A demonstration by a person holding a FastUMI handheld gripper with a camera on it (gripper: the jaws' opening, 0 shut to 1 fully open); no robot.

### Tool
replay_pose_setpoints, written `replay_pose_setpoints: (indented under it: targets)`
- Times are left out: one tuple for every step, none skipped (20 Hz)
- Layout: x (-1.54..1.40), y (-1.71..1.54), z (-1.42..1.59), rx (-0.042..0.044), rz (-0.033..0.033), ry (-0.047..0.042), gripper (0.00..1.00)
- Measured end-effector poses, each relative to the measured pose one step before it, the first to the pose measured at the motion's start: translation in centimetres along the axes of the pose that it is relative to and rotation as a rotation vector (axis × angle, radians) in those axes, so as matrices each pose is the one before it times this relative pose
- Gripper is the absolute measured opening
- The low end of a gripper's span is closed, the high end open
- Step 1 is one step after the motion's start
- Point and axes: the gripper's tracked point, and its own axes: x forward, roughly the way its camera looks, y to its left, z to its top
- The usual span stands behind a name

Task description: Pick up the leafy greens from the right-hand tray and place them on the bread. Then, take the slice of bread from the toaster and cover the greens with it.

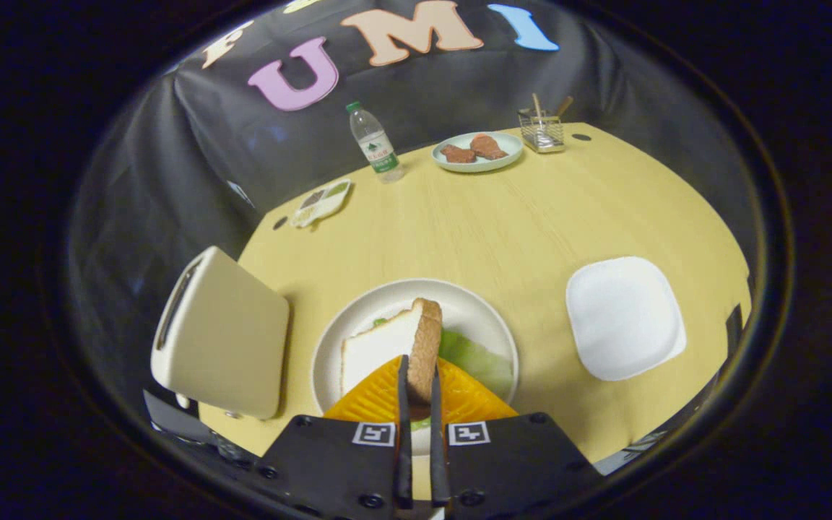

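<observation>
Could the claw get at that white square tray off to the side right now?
Probably not yet. The claw is shut on a bread slice over the round plate. The way to the white tray across the table looks free once it lets go.

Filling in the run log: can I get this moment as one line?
gripper: shut on bread slice | slice: tilted on edge over greens on round plate | toaster: beside plate | square tray: bare | step: covering greens

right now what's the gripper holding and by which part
The gripper is shut on a bread slice, pinching its crust edge, above the greens on the plate.
</observation>
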Motion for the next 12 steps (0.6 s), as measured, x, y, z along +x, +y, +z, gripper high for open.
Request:
replay_pose_setpoints:
  targets:
    - [0.116,-0.130,-0.205,-0.02863,-0.01497,-0.00161,0.13]
    - [0.217,-0.053,0.048,-0.02762,-0.01246,-0.00441,0.13]
    - [0.276,-0.158,-0.152,-0.02615,-0.01429,0.00483,0.13]
    - [0.142,-0.089,-0.147,-0.02684,-0.01841,0.00145,0.13]
    - [0.007,-0.087,-0.248,-0.03787,-0.01389,0.00684,0.16]
    - [0.065,-0.070,-0.124,-0.03212,-0.01459,0.00142,0.18]
    - [0.145,-0.076,0.064,-0.02067,-0.01222,-0.00228,0.21]
    - [0.078,-0.582,0.002,-0.02746,-0.02702,0.00276,0.27]
    - [0.307,-0.112,-0.267,-0.01577,-0.00491,0.00485,0.32]
    - [0.148,-0.126,0.016,-0.00440,-0.01362,0.00204,0.38]
    - [0.001,-0.467,-0.197,-0.01645,-0.01873,0.00453,0.40]
    - [0.174,-0.507,-0.273,-0.02332,-0.02178,0.00555,0.45]
